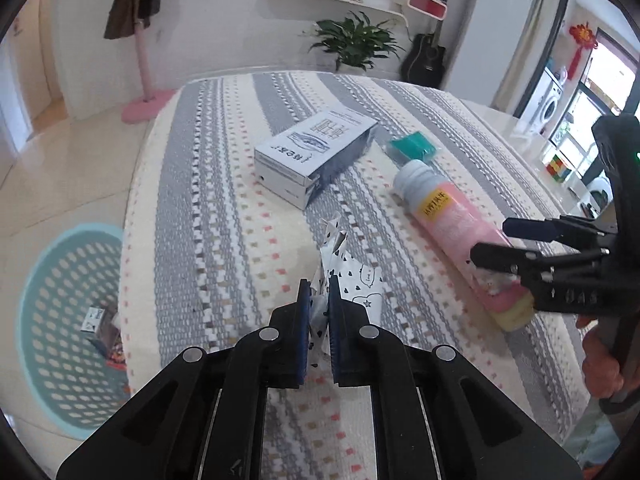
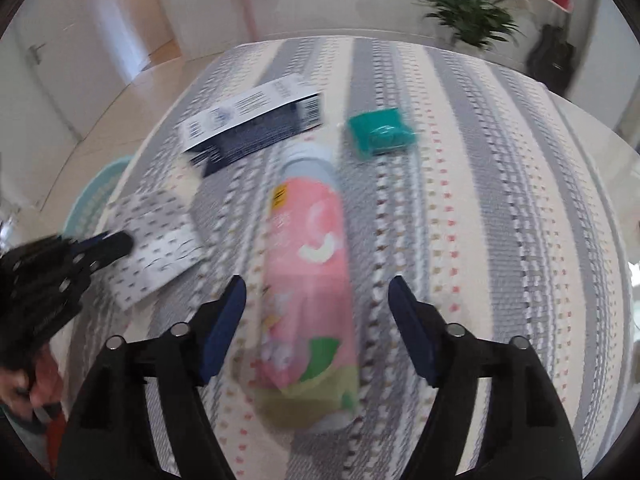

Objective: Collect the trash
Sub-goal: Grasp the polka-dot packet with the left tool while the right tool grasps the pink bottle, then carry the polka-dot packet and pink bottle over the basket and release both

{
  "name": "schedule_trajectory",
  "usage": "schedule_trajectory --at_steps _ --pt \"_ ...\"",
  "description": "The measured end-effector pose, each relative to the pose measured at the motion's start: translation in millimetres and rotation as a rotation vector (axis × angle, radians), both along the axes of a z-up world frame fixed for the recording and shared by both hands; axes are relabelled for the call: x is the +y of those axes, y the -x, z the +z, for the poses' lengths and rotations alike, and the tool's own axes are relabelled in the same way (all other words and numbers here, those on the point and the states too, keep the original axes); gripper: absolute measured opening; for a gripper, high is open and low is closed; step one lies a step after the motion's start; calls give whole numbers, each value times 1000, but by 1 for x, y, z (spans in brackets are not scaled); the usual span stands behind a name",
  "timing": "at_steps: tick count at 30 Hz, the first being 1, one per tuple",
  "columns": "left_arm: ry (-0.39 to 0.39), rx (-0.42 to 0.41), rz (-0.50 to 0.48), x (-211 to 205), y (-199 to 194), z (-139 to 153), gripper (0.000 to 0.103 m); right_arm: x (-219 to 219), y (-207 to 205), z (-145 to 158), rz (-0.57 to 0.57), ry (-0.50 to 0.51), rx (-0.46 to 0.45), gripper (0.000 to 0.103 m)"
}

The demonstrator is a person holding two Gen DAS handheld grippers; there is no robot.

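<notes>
Striped woven cloth (image 1: 224, 184) covers a table in a living room, with a plant (image 1: 354, 42) and a guitar (image 1: 426, 58) against the far wall. On the floor to the left, beside the table edge, stands a pale blue basket (image 1: 44, 280) that already holds a small box, so it looks like the place the trash goes.

At the near middle of the table, the left gripper (image 1: 320, 296) is pressed together on a crumpled white wrapper with black hearts (image 1: 352, 276), pinching its near edge; a thin edge is the easiest part of a flat wrapper to lift.

To the right, the right gripper (image 2: 316, 300) is spread wide, its jaws either side of the base of a pink bottle (image 2: 310, 280) lying on its side with the cap pointing away. The jaws are apart from it, probably lined up across the width so they can close on the round body without it rolling. This view is blurred.

Farther off lie a white and navy carton (image 1: 316, 152) and, to its right, a teal packet (image 1: 414, 146), both untouched.
</notes>
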State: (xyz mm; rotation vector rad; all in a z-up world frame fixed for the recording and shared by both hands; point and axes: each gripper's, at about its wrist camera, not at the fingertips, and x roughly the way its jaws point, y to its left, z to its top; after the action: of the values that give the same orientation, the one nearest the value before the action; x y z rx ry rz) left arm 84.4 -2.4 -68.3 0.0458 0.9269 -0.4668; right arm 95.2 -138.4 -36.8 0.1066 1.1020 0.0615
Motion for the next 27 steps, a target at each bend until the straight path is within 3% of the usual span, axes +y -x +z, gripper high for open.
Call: schedule_trajectory --at_steps 6,9,12,15,21,27 --pt "26 -21 27 8 -2 4 7 -3 -14 -11 -1 -74 70 69" --pt "36 -38 34 14 1 10 7 1 -21 -19 12 -81 106 46" --pt "45 -54 54 25 4 17 7 7 -23 -17 28 -79 103 46" --pt "58 -77 95 42 6 26 7 16 -23 -10 53 -146 77 46" --pt "142 -111 252 108 5 44 7 65 -24 33 155 -209 -24 46" --pt "173 -171 446 180 13 62 7 135 -40 63 264 -233 -50 46"
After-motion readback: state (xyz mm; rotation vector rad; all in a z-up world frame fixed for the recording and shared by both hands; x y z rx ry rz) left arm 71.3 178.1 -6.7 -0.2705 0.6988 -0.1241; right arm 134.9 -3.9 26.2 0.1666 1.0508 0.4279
